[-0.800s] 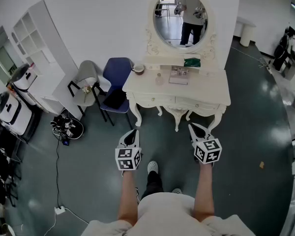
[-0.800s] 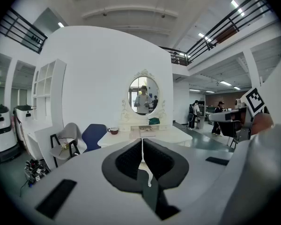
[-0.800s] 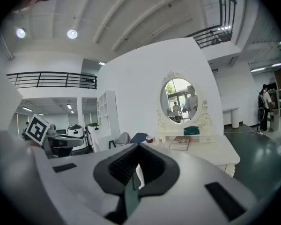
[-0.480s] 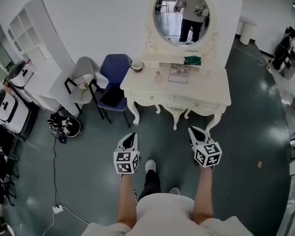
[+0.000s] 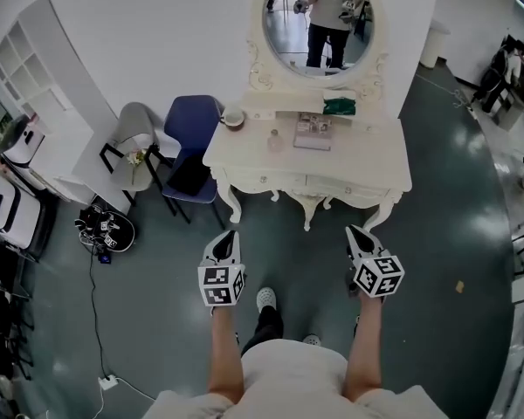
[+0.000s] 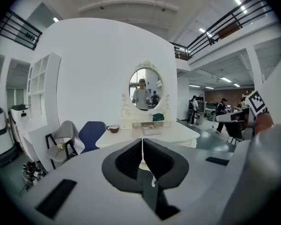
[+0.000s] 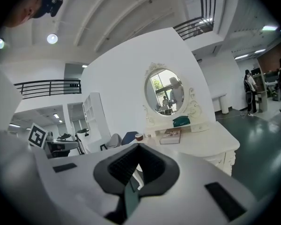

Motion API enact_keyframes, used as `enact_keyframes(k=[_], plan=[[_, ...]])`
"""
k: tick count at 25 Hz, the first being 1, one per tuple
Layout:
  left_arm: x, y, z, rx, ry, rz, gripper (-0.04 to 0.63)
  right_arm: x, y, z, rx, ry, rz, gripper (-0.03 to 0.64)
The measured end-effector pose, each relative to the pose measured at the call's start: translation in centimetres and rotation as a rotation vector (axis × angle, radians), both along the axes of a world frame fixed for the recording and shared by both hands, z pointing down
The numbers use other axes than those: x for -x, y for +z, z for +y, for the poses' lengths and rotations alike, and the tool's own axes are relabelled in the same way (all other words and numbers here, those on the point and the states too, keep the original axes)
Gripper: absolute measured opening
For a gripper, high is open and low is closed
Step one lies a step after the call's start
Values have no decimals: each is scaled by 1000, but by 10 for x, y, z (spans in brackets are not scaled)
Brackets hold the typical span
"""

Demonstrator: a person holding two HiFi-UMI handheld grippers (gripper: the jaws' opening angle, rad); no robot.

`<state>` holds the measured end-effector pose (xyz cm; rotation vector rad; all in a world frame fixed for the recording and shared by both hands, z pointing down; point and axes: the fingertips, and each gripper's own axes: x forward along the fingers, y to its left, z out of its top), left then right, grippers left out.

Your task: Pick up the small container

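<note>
A small pale container (image 5: 275, 139) stands on the white dressing table (image 5: 367, 168), left of a flat box (image 5: 313, 131). A brown cup (image 5: 233, 118) sits at the table's back left and a green pouch (image 5: 339, 106) lies on the raised shelf under the oval mirror (image 5: 319, 20). Both grippers hang over the floor in front of the table, well short of it. My left gripper (image 5: 228, 236) is shut with nothing in it. My right gripper (image 5: 356, 233) is also shut and empty. The left gripper view shows the left gripper (image 6: 142, 142) aimed at the table with the cup (image 6: 113, 128) beyond.
A blue chair (image 5: 190, 151) and a grey chair (image 5: 133, 151) stand left of the table. White shelving (image 5: 44, 68) lines the left wall, with a bag (image 5: 105, 230) and a cable on the floor. The person's shoes (image 5: 268, 298) are between the grippers.
The table and mirror have grown slightly larger in the head view. Both grippers have slid a little lower in the frame, and the right one has drifted to the right. Both stay shut.
</note>
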<state>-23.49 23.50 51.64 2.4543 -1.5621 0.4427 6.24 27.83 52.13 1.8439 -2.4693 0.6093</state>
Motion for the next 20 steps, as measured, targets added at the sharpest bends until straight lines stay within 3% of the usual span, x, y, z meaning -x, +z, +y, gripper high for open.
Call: enact_keyframes(k=[8, 13, 20], plan=[[-17, 4, -96, 8, 72, 55, 31, -31, -5, -67, 18, 114, -31, 15], [-6, -4, -158, -23, 101, 71, 31, -14, 1, -121, 55, 102, 156, 15], [21, -8, -222, -24, 124, 84, 31, 36, 4, -174, 45, 58, 191, 15]])
